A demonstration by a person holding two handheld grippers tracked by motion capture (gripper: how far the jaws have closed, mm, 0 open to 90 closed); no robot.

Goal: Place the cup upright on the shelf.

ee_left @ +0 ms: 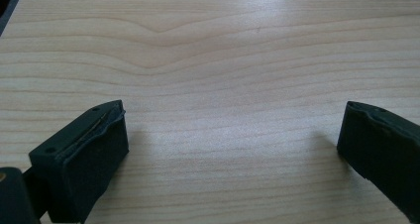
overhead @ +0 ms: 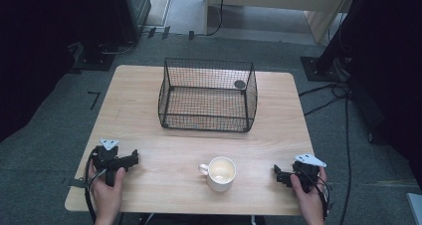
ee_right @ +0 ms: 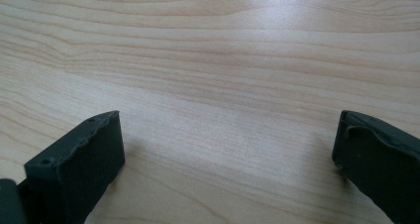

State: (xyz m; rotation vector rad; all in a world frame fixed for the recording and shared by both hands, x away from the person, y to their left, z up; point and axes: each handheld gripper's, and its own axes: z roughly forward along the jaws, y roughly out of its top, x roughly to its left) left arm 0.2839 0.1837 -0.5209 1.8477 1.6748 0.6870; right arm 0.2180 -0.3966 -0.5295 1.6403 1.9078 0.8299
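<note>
At the left of the high view, the person's left hand (overhead: 107, 187) holds the left gripper (overhead: 133, 159) low over the near left part of the wooden desk (overhead: 149, 185), its black body pointing toward the middle of the desk and a grey three-cornered plate on top. In the left gripper view its fingers (ee_left: 89, 154) stand spread wide, with bare wood grain between them and nothing held.

Near the middle of the front edge stands the white mug (overhead: 220, 173), upright on the desk, its mouth open to the camera and its handle turned to the left. It sits between the two grippers, well apart from both, and neither touches it. The inside looks pale and slightly cream.

Behind the mug, toward the far side of the desk, rests a black wire basket (overhead: 207, 94) with its open top up. A small dark round thing (overhead: 240, 84) shows at its far right corner; what it is cannot be told.

At the right, the right hand (overhead: 308, 197) grips the right gripper (overhead: 276, 171) near the front right corner, pointing left toward the mug. In the right gripper view its fingers (ee_right: 84, 164) are likewise spread wide over plain wood, pinching nothing.
</note>
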